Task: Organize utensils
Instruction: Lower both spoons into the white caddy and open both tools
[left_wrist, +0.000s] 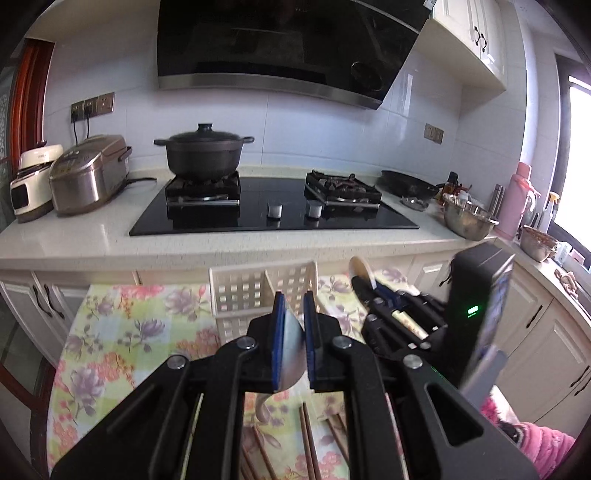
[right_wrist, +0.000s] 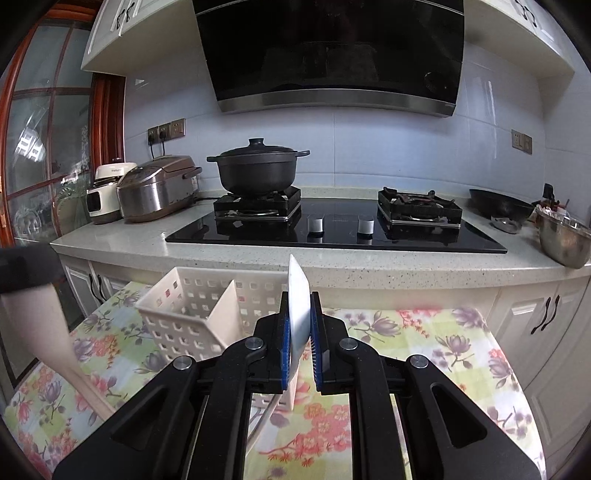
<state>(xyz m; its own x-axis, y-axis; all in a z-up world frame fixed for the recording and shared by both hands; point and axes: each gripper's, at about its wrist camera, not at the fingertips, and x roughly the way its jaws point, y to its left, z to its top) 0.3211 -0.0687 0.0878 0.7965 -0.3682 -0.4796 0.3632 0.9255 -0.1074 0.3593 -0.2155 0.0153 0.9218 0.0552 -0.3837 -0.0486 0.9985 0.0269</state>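
My left gripper (left_wrist: 294, 300) is shut on a metal spoon (left_wrist: 291, 350), whose bowl sits between the blue pads while the handle curves down below them. Just behind it stands a white slotted basket (left_wrist: 240, 291) with a divider. To the right, my right gripper (left_wrist: 364, 286) grips a white spoon (left_wrist: 360, 267) that pokes out past its fingertips. In the right wrist view the right gripper (right_wrist: 300, 295) is shut on that white spoon (right_wrist: 298, 291), seen edge-on, in front of the basket (right_wrist: 184, 306). Several brown chopsticks (left_wrist: 308, 439) lie on the cloth below the left gripper.
The basket stands on a table with a floral cloth (right_wrist: 424, 350), against a counter (right_wrist: 258, 258) holding a hob, a black pot (right_wrist: 256, 170), a rice cooker (right_wrist: 155, 188) and metal bowls (left_wrist: 469, 219). A pink sleeve (left_wrist: 543, 443) shows at lower right. A blurred beige shape (right_wrist: 48, 332) crosses the left edge.
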